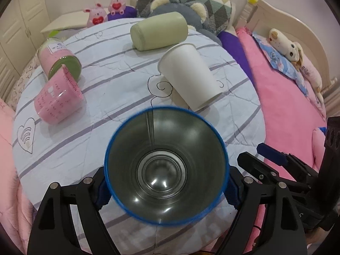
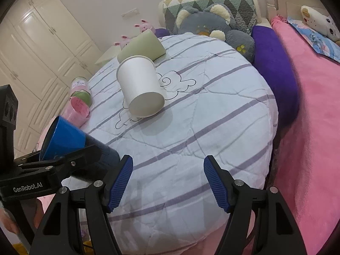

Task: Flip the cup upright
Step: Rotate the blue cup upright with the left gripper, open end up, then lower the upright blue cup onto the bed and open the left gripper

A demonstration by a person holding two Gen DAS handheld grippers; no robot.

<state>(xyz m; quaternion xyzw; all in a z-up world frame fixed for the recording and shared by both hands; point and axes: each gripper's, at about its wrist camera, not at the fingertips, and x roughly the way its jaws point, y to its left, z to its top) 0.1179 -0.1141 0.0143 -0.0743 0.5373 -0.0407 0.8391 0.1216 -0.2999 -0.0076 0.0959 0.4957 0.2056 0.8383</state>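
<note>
My left gripper (image 1: 166, 189) is shut on a blue cup with a steel inside (image 1: 165, 165); its mouth faces the left wrist camera. In the right wrist view the blue cup (image 2: 65, 140) is held in the air at the left, tilted. A white paper cup (image 1: 189, 76) lies on its side on the round striped cushion (image 1: 106, 89), and it also shows in the right wrist view (image 2: 140, 89). My right gripper (image 2: 167, 180) is open and empty above the cushion's near part; it shows at the right of the left wrist view (image 1: 267, 159).
A green cup (image 1: 159, 31), a pink cup (image 1: 57, 99) and a pink-and-green jar (image 1: 59, 57) lie on their sides on the cushion. Pillows and plush toys (image 1: 180, 2) sit behind. A pink blanket (image 2: 314, 114) covers the bed at the right. White wardrobe (image 2: 42, 48) at the left.
</note>
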